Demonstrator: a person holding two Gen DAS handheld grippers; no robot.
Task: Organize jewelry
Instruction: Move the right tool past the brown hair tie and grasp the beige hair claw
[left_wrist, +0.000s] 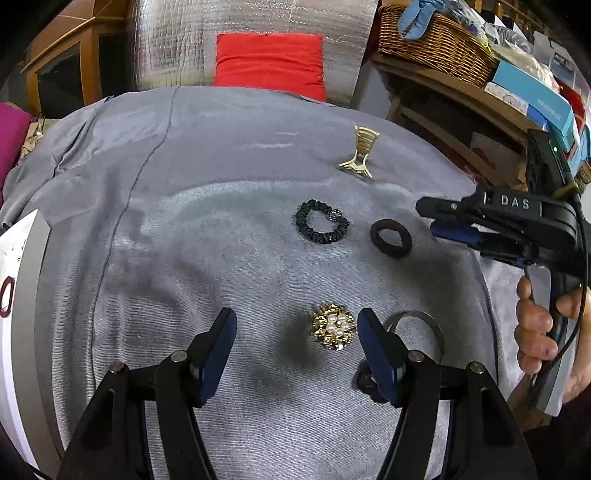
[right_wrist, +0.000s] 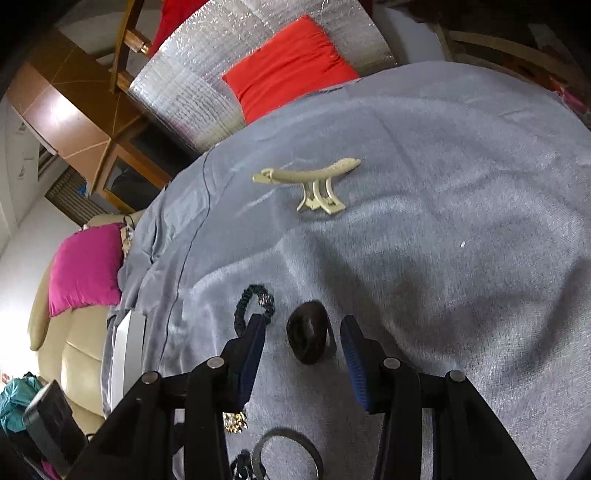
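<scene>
A gold brooch with pearls (left_wrist: 334, 329) lies on the grey cloth (left_wrist: 221, 206), between the open fingers of my left gripper (left_wrist: 297, 328), closer to the right finger. A metal ring (left_wrist: 421, 326) lies just right of that finger. A black scrunchie (left_wrist: 321, 226), a brown hair tie (left_wrist: 390, 237) and a cream hair claw (left_wrist: 360, 153) lie farther off. My right gripper (right_wrist: 303, 338) is open around the brown hair tie (right_wrist: 308, 338), low over the cloth. It also shows in the left wrist view (left_wrist: 443, 221). The scrunchie (right_wrist: 255, 302) and claw (right_wrist: 314, 184) show in the right wrist view too.
A white and grey box (left_wrist: 22, 295) sits at the left edge with a dark red ring (left_wrist: 6, 295) on it. A red cushion (left_wrist: 269, 62) and foil sheet stand behind the table. A wicker basket (left_wrist: 436, 44) and boxes sit on shelves at the right.
</scene>
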